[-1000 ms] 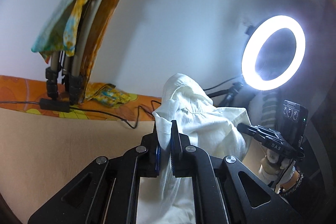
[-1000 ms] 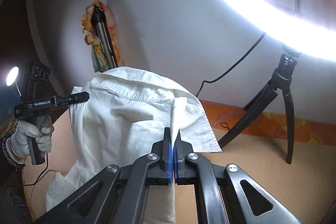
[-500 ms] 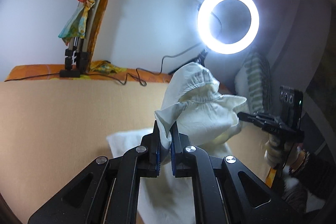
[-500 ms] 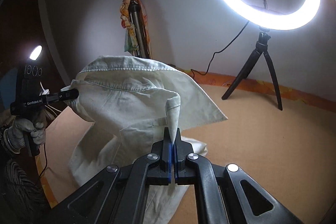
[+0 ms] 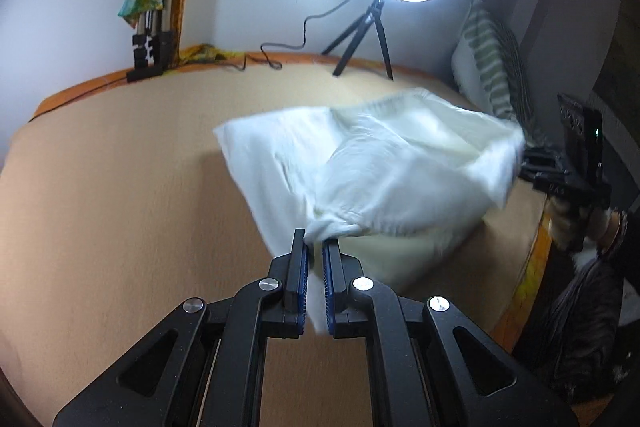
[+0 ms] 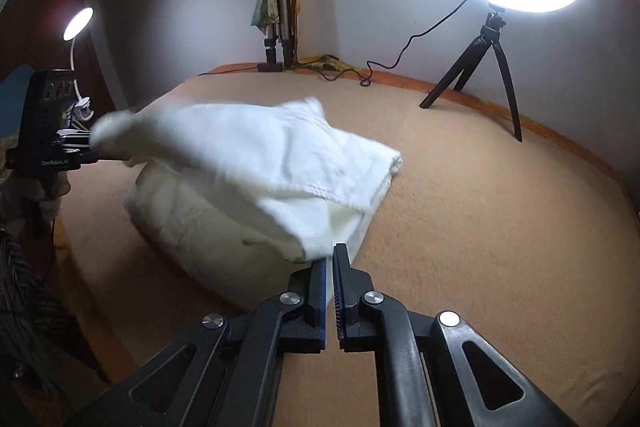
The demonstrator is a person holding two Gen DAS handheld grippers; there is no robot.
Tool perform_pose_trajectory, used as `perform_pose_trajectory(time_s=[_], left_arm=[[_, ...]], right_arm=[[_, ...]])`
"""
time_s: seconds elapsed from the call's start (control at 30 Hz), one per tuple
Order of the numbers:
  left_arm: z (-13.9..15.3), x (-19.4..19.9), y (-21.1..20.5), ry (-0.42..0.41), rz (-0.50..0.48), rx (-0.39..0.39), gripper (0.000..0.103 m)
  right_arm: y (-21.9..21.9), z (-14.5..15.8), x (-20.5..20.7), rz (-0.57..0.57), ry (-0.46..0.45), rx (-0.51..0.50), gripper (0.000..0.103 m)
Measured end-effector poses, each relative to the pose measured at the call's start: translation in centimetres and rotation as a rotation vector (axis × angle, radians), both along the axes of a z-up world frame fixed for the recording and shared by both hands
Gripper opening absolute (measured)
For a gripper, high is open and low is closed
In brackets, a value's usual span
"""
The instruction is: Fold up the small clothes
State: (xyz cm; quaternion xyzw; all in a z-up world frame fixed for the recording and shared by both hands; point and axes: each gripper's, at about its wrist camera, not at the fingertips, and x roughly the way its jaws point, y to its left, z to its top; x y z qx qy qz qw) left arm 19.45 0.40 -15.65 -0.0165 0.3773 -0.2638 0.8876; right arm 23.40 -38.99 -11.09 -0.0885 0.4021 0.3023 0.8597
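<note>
Garment [image 5: 384,171] now lowered from mid-air onto bed [image 5: 120,207], half draped; both my tongs, left [image 5: 315,251] and right [image 6: 331,259], clamp its corners. Fold nearly laid.

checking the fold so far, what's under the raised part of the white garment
Under the lifted flap of the white garment lies a lower layer of the same cloth, resting on the tan bed cover. Whatever sits beneath that lower layer is covered.

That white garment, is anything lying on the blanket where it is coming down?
Nothing visible. The white garment hangs between the left gripper and right gripper; the orange blanket beneath looks bare. The ring light tripod stands far back.
</note>
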Motion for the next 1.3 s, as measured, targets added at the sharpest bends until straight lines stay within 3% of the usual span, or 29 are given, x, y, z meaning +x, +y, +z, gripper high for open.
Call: perform_pose_trajectory(time_s=[0.1, 0.23, 0.27, 0.33, 0.37, 0.4, 0.43, 0.6, 0.73, 0.77, 0.8, 0.87, 0.97, 1.13, 1.23, 1.3], left_arm=[[0.0, -1.5, 1.1, 0.024, 0.014, -0.003, 0.006], [0.8, -2.3, 2.7, 0.048, 0.068, -0.100, 0.006], [0.9, -2.3, 2.8, 0.053, 0.079, -0.124, 0.011], [1.2, -1.6, 2.7, 0.070, 0.104, -0.169, 0.029], [1.2, -1.0, 2.6, 0.086, 0.124, -0.185, 0.045], [1.0, -0.5, 2.7, 0.103, 0.143, -0.219, 0.047], [0.7, 0.1, 2.9, 0.131, 0.156, -0.267, 0.047], [-1.6, 2.3, 4.1, 0.281, 0.225, -0.431, 0.047], [-3.5, 3.2, 4.6, 0.361, 0.247, -0.524, 0.044], [-3.7, 3.2, 4.5, 0.367, 0.241, -0.542, 0.034], [-3.8, 3.2, 4.3, 0.372, 0.231, -0.546, 0.018], [-3.2, 3.0, 3.7, 0.338, 0.225, -0.488, 0.004], [-1.8, 2.6, 3.2, 0.293, 0.221, -0.431, 0.003], [0.1, 1.4, 2.5, 0.244, 0.198, -0.324, 0.002], [-2.1, 0.7, 2.0, 0.280, 0.203, -0.224, 0.002], [-4.4, 0.7, 2.4, 0.334, 0.232, -0.211, 0.001]], right_arm=[[-1.8, 0.7, -1.1, -0.015, 0.022, 0.013, 0.004], [-4.4, 1.1, -1.0, -0.104, 0.089, 0.095, 0.014], [-4.8, 1.0, -0.6, -0.131, 0.126, 0.136, 0.024], [-5.2, 0.5, 0.2, -0.168, 0.201, 0.218, 0.027], [-5.2, 0.1, 0.7, -0.181, 0.237, 0.253, 0.031], [-5.1, -0.2, 1.1, -0.194, 0.270, 0.286, 0.035], [-5.0, -0.7, 1.6, -0.209, 0.303, 0.319, 0.040], [-4.7, -2.9, 3.0, -0.230, 0.471, 0.472, 0.043], [-3.7, -4.0, 3.6, -0.232, 0.507, 0.447, 0.042], [-3.3, -4.2, 3.6, -0.225, 0.512, 0.432, 0.038], [-2.9, -4.3, 3.7, -0.212, 0.514, 0.416, 0.033], [-2.3, -4.2, 3.6, -0.205, 0.495, 0.373, 0.014], [-2.4, -3.4, 4.0, -0.206, 0.479, 0.351, 0.004], [-4.2, -1.2, 4.5, -0.194, 0.451, 0.441, 0.001], [-4.6, -1.7, 4.5, -0.196, 0.457, 0.434, 0.000], [-4.5, -3.7, 4.5, -0.223, 0.506, 0.390, 0.000]])
